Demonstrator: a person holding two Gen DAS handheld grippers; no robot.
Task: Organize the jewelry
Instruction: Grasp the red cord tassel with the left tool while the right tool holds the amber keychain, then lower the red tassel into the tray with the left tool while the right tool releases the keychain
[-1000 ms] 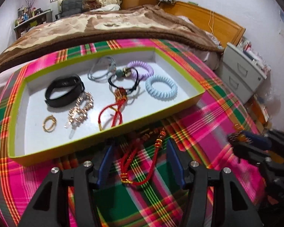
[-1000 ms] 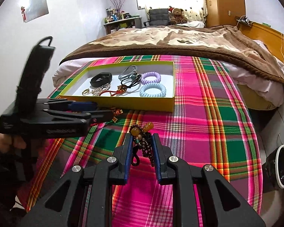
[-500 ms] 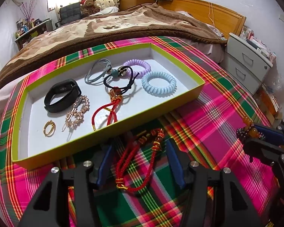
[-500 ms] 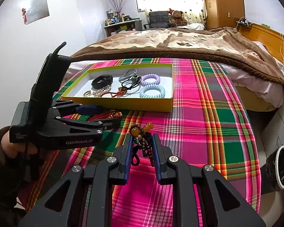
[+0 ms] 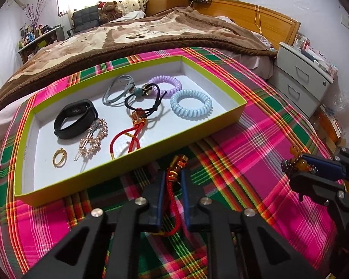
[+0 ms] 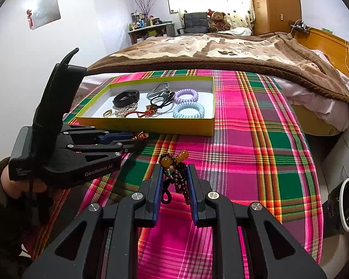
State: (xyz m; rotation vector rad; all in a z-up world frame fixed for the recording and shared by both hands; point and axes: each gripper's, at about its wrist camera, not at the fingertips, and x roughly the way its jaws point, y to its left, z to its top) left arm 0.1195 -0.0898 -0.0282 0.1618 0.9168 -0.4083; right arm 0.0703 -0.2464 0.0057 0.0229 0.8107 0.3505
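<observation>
1. We read "GenRobot.AI" in pale letters on the side of the left gripper (image 6: 137, 139); a smaller label near its handle is too blurred for us to make out.
2. Our left gripper (image 5: 172, 181) is clenched on a red cord bracelet (image 5: 173, 186), a braided loop with small gold beads. Its long axis runs along the fingers, the knotted beaded end poking out toward the tray, the loop trailing back between the blue pads (image 5: 161, 193).
3. Our right gripper (image 6: 174, 176) grips a beaded bracelet (image 6: 174, 169) of small dark maroon beads with two larger amber ones. The amber beads stick up past the fingertips, while dark strands hang down between the pads.
4. Both pieces are held over the plaid blanket (image 5: 256, 139), a woven pink, green and yellow cloth, just in front of the tray.
5. The tray (image 5: 221, 121) is a shallow rectangular box, lime-green walls and white floor, its long side facing us.
6. Inside lie a black fitness band (image 5: 75, 118), a gold ring (image 5: 59, 157), a sparkly hair clip (image 5: 93, 137), another red cord (image 5: 128, 139), a black elastic tie (image 5: 149, 102), a grey elastic tie (image 5: 116, 90), and two spiral coil bands, lilac (image 5: 166, 84) and pale blue (image 5: 190, 104).
</observation>
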